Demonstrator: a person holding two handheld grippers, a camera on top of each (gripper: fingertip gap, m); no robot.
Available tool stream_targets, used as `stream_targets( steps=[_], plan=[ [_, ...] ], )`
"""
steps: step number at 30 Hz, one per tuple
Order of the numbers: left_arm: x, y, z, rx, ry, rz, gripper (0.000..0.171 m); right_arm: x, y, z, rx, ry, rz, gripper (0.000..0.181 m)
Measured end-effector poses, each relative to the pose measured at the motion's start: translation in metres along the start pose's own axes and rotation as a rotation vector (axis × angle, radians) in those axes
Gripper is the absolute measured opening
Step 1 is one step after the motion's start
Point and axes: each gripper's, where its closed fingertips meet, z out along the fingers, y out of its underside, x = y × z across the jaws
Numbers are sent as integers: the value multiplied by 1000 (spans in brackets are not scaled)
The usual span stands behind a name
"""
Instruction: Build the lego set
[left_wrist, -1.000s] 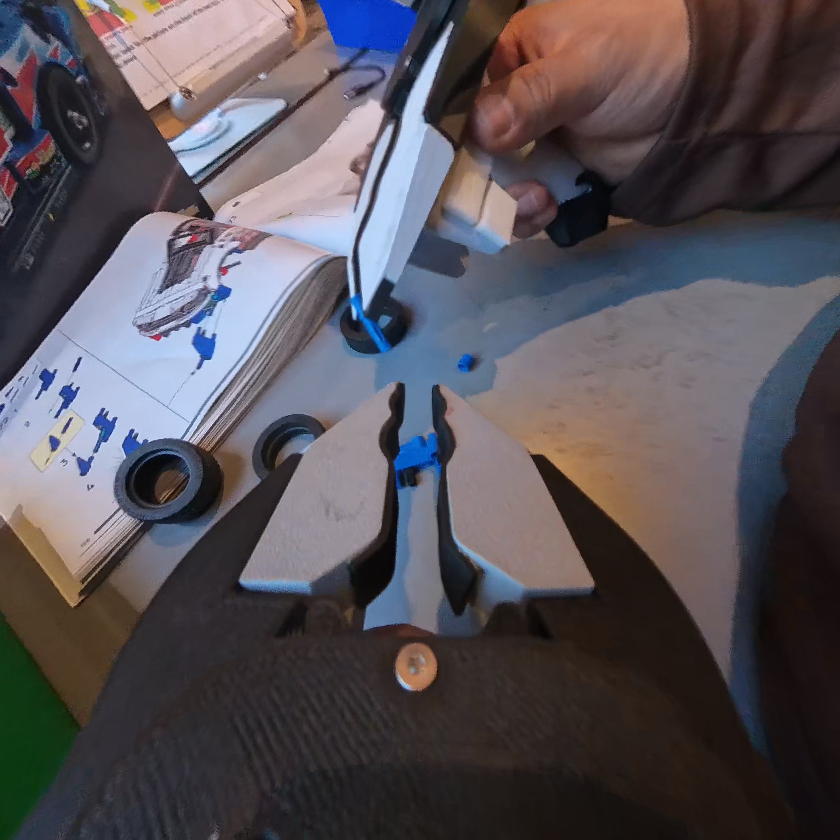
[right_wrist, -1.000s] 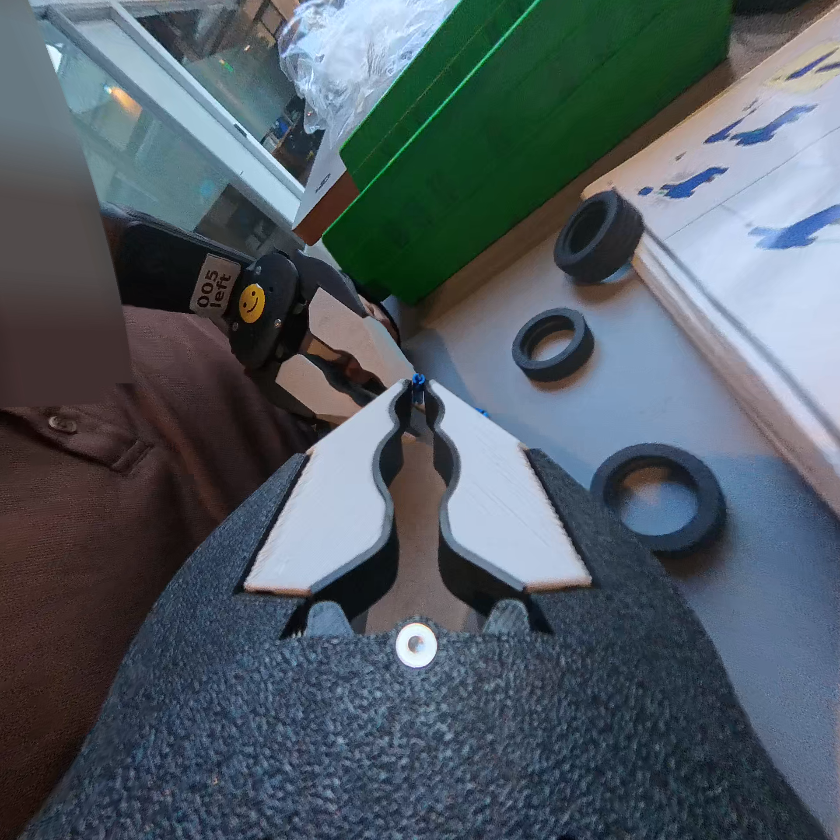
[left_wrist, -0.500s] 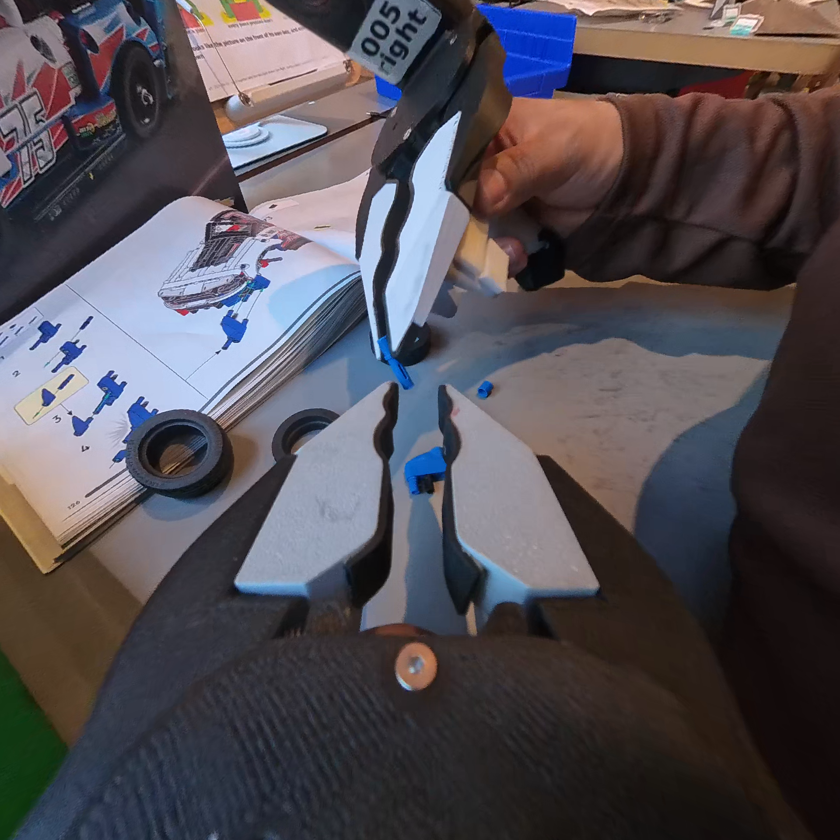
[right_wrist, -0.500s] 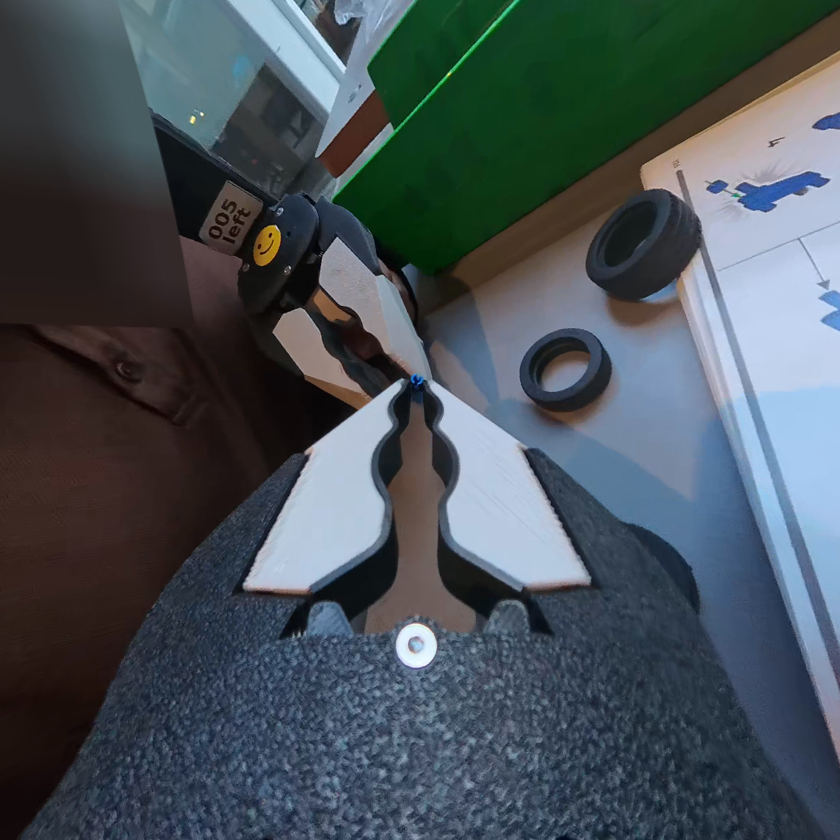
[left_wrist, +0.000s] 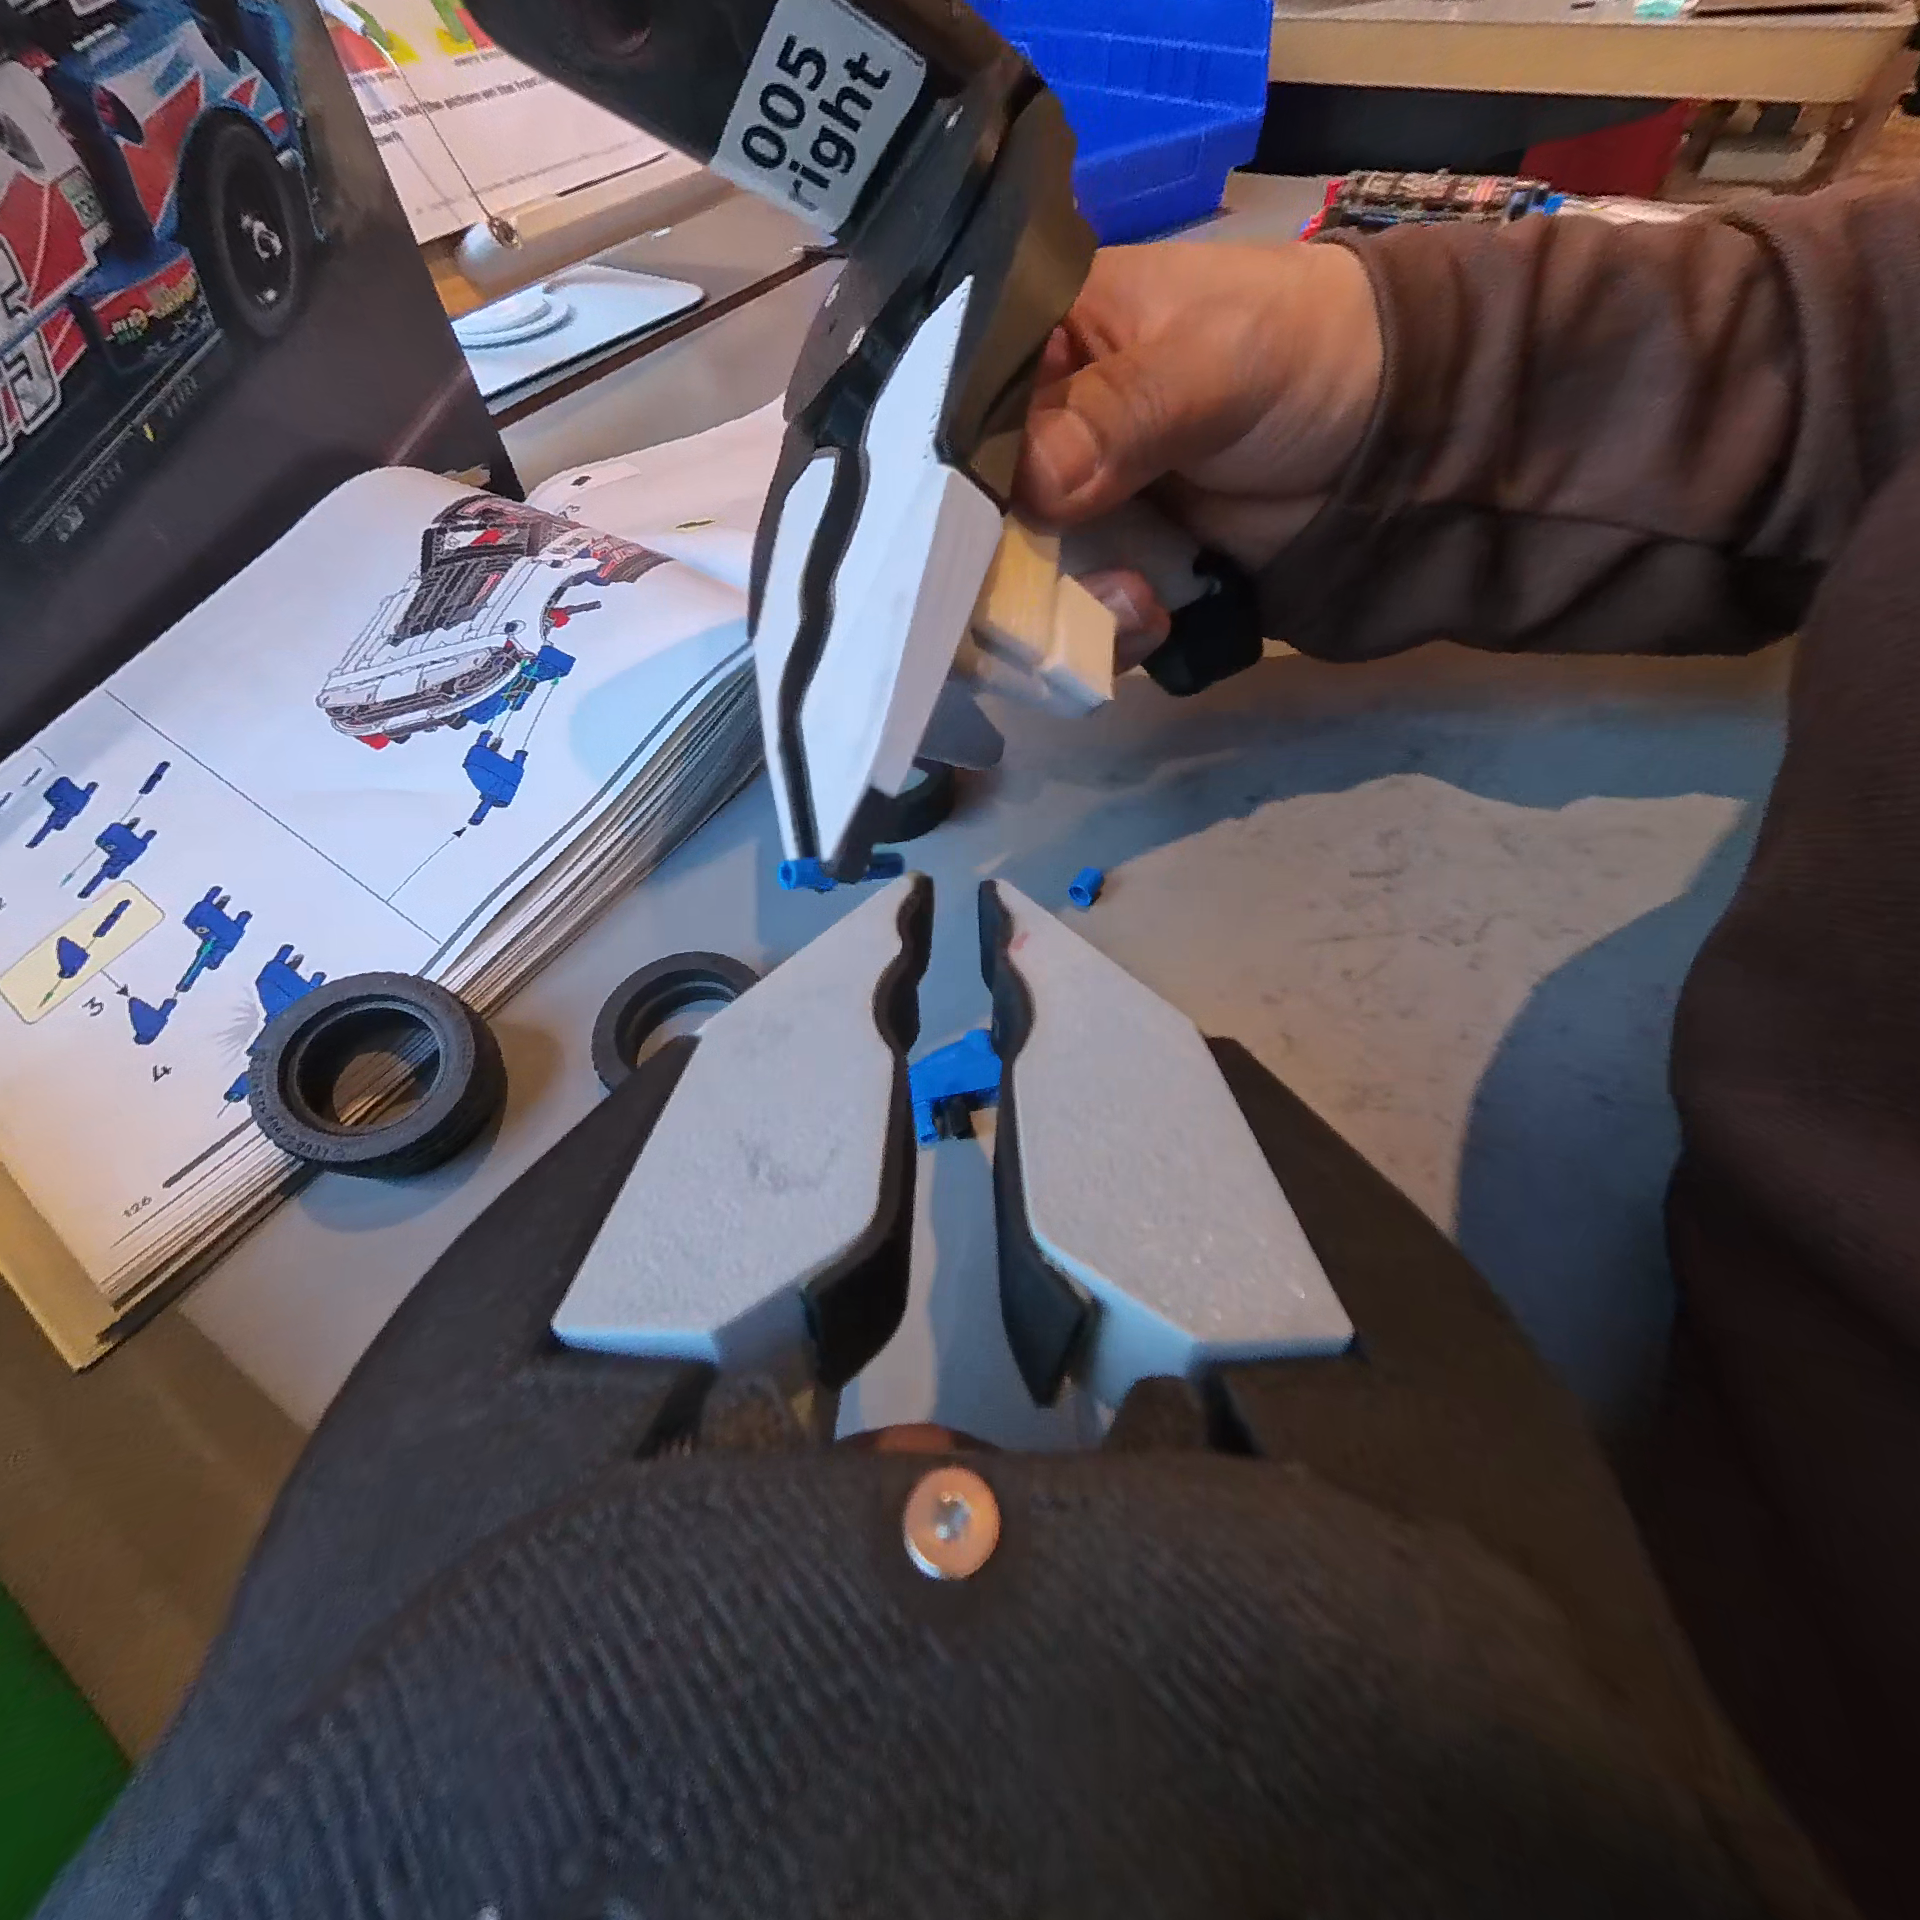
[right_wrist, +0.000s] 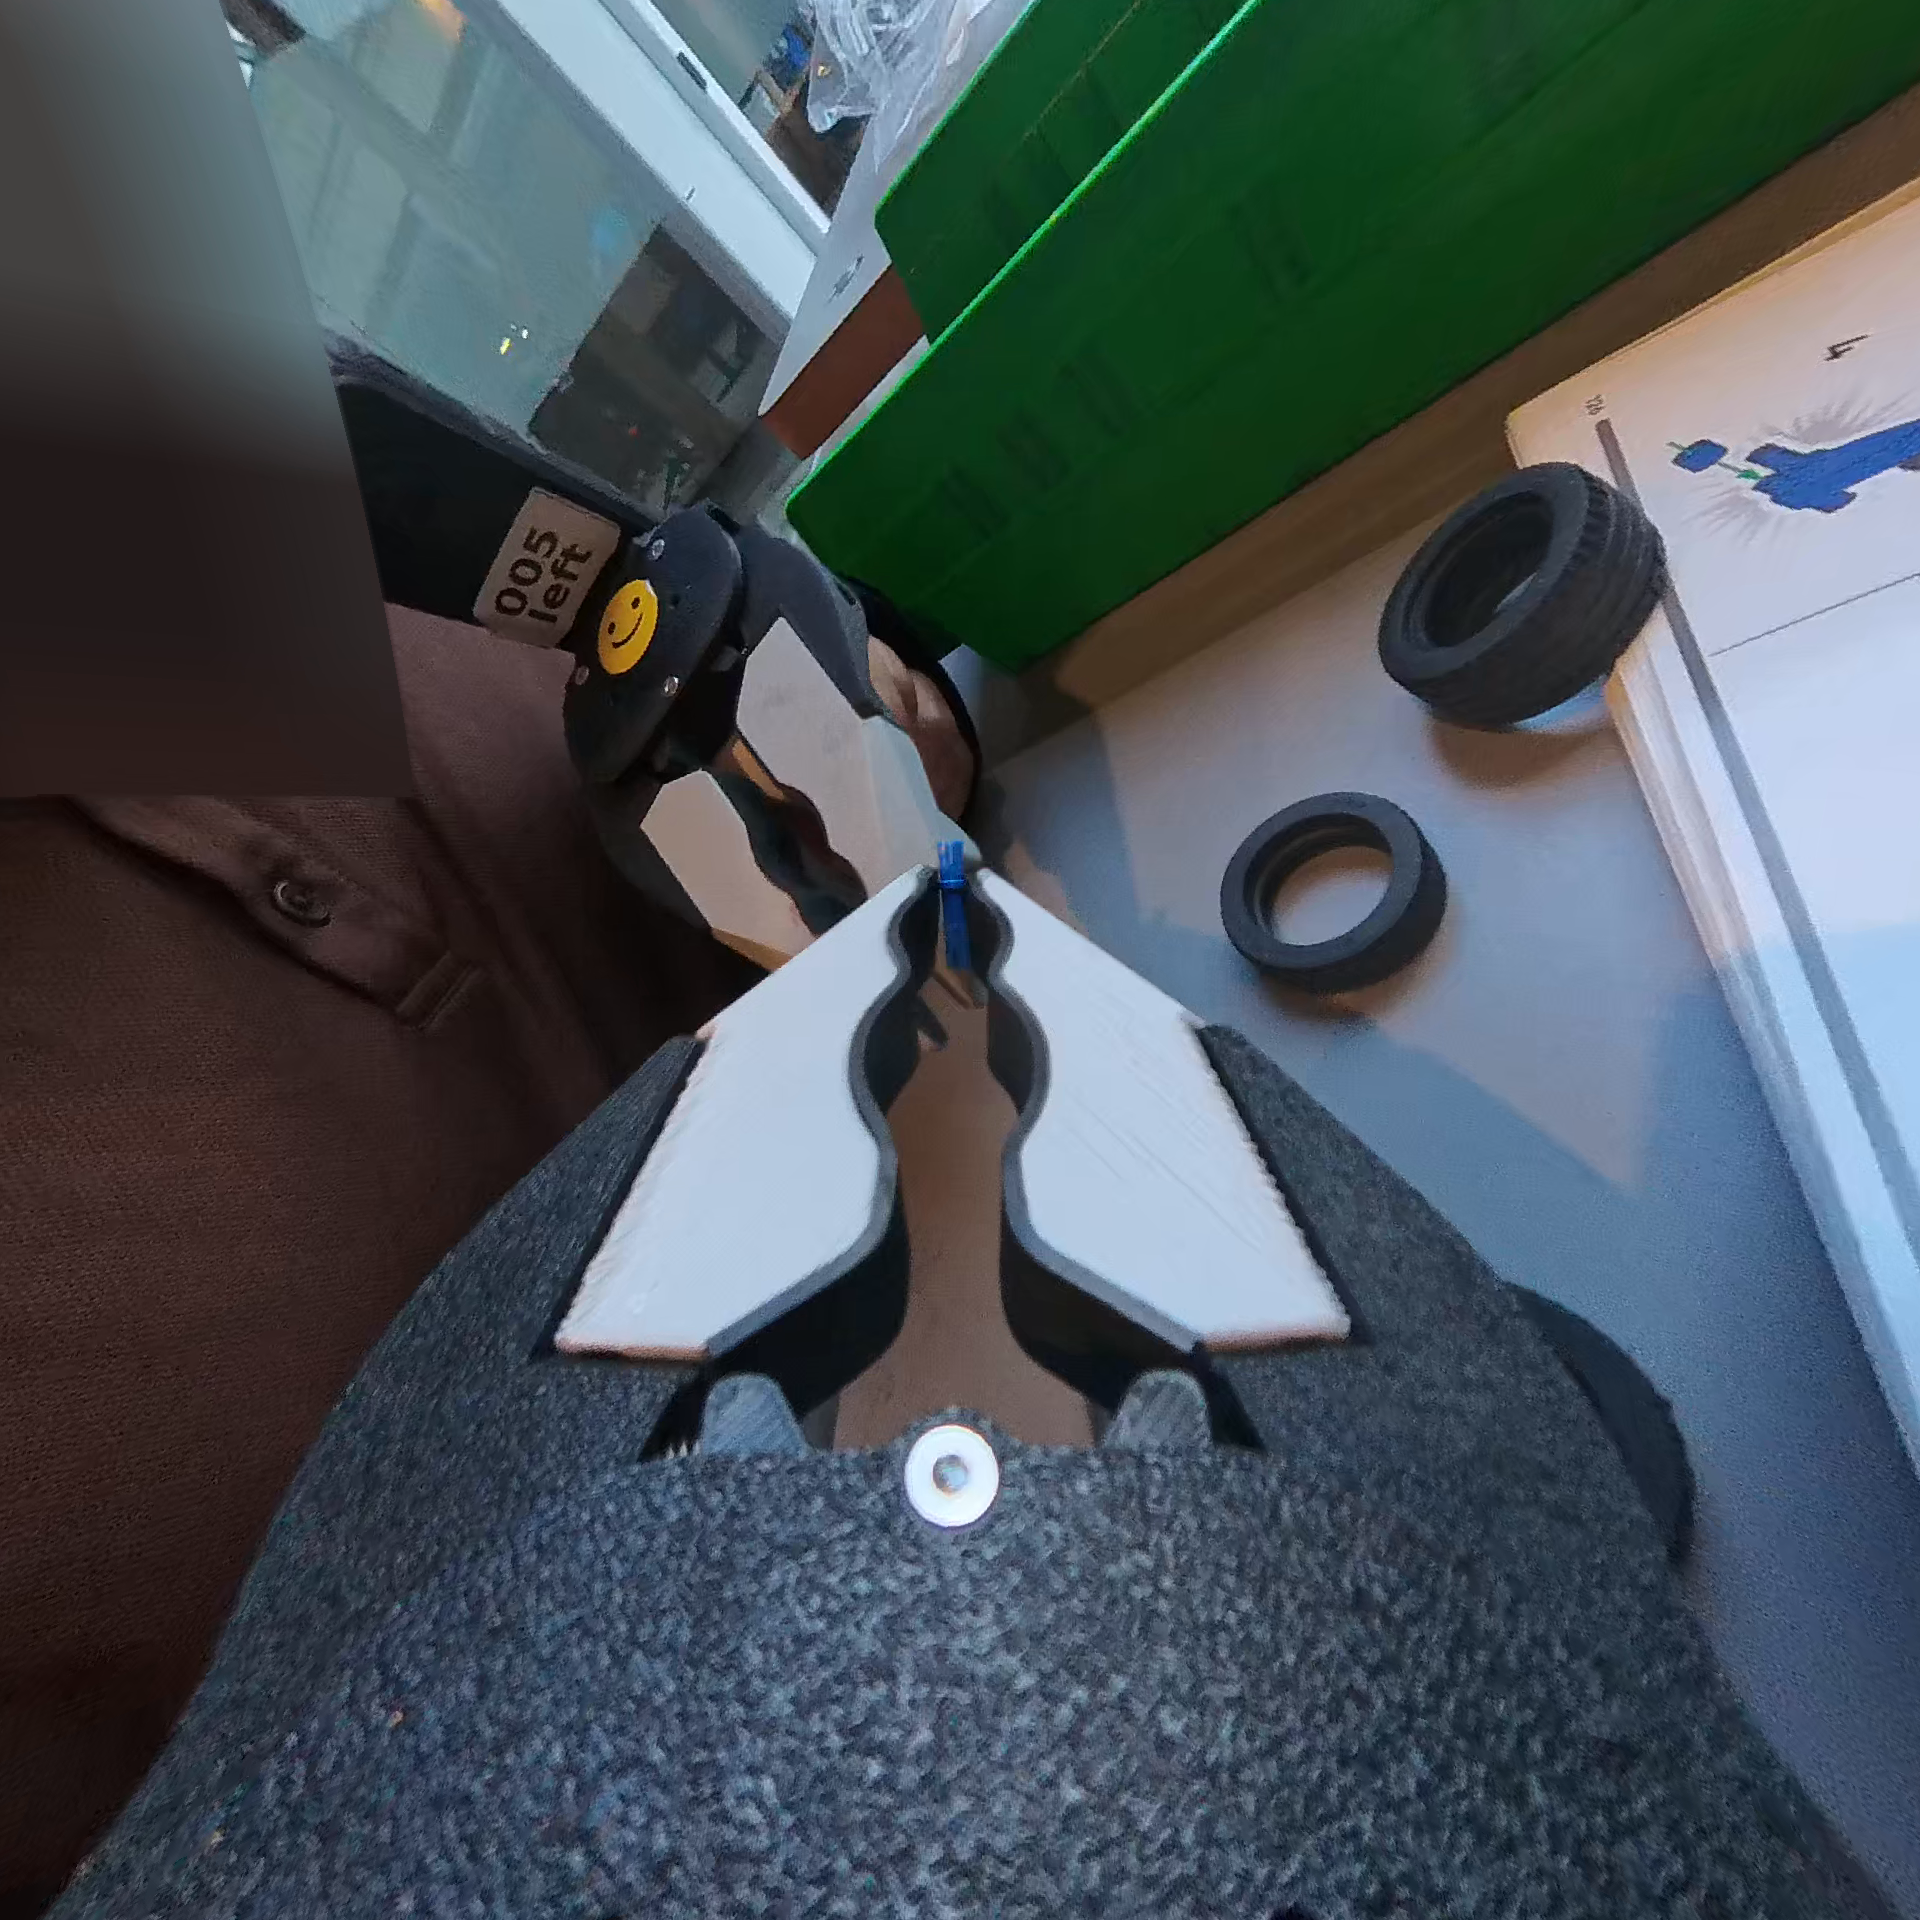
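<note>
Blue, hard plastic and very small: the pin (left_wrist: 831, 871) is pinched at the very tip of the right gripper (left_wrist: 844, 868), its ends sticking out either side, just above the counter (left_wrist: 1351, 966). The left gripper (left_wrist: 954, 914) holds a blue connector (left_wrist: 951, 1081) deep between its narrowly parted fingers (left_wrist: 769, 1132). Both pieces look light, stiff and slippery, so the pin is best gripped mid-shaft and the connector by its flat sides.

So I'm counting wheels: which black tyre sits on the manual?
The bigger tyre, propped on the manual's corner; the smaller tyre lies flat on the table.
</note>
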Motion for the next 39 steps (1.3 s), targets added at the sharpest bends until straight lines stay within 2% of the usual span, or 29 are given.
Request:
stream_targets(
  steps=[10,18,21,26,32,39],
  plan=[
    [-13,-5,-5,43,-46,-73,16,5,-4,-16,60,-11,71,4],
    [-13,-3,-6,34,-76,-20,23,0,5,-20,52,-47,121,5],
    [-14,-6,-13,65,-73,-12,27,7,11,-32,26,16,134,4],
    [-7,-4,-20,74,-32,6,34,-1,5,-53,100,-2,160,4],
    [-2,2,-13,18,-20,41,32,-6,20,-38,64,-47,194,4],
    [7,1,-7,7,-36,127,26,-15,17,-23,104,-108,256,5]
  ],
)
